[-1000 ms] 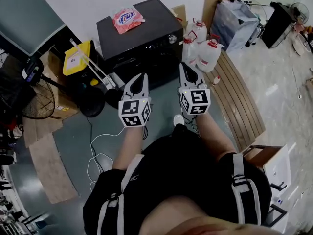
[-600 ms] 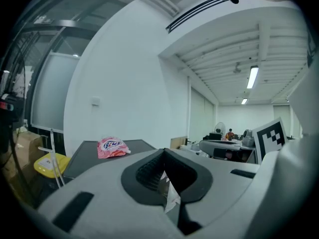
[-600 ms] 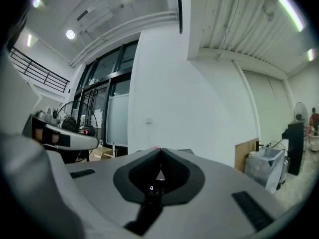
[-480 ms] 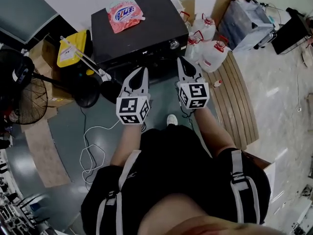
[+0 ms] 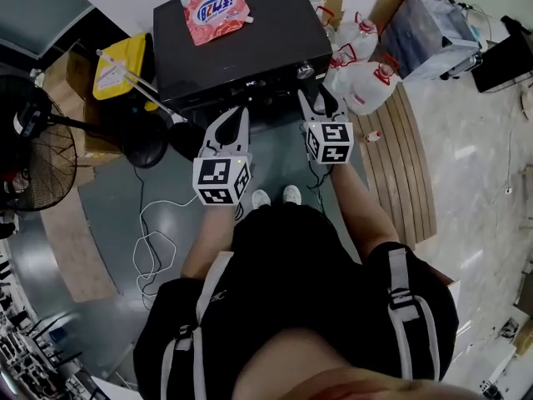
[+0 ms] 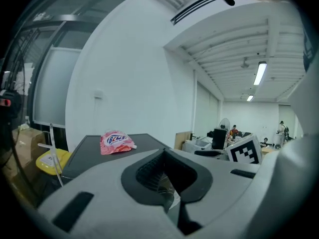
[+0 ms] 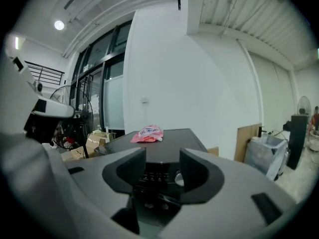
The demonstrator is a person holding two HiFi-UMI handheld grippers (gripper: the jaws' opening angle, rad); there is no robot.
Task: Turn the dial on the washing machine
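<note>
Black box-shaped washing machine [image 5: 241, 40]: small round silver dial [image 5: 306, 71] at the front panel's right end.
Right hand-held gripper [image 5: 320, 100]: jaws just opened wide, empty, short of dial.
Left hand-held gripper [image 5: 235, 119]: jaws together, empty.

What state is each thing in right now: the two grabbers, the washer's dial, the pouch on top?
Left hand-held gripper, shut, empty.
Right hand-held gripper, open, jaws just been opening, nothing between them.
Dial, untouched, ahead of the right jaws.
Pink pouch, lying flat on the washing machine.
</note>
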